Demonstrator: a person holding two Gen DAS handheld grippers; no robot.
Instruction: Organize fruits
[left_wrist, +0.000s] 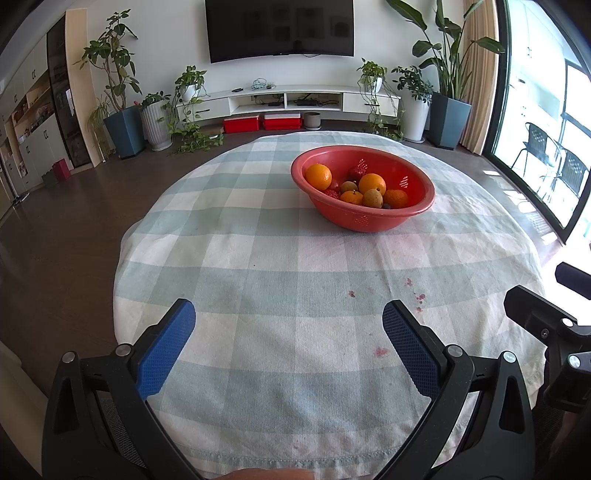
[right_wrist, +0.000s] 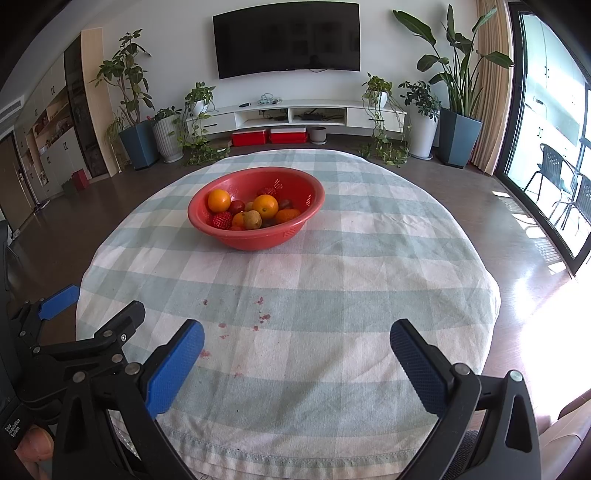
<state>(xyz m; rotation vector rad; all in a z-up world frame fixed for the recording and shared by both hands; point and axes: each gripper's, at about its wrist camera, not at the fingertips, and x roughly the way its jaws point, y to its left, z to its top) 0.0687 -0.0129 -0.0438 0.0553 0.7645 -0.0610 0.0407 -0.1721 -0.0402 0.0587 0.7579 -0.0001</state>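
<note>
fruits (left_wrist: 372, 184) heaped in red bowl (left_wrist: 417, 177) at 12 o'clock | soft, bruisable; pinch oranges at widest girth | left gripper (left_wrist: 288, 325), right gripper (right_wrist: 297, 341) both spread, empty

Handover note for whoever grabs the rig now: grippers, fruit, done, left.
Left gripper: open, empty, low over the near table edge.
Right gripper: open, empty, beside it.
Red bowl sits on the checked tablecloth toward the far side, holding all visible fruit: oranges, strawberries, smaller brownish and dark pieces.
Done: nothing visibly sorted.
Left: every piece is still in the bowl. No other container in view. Red stains on cloth.
</note>
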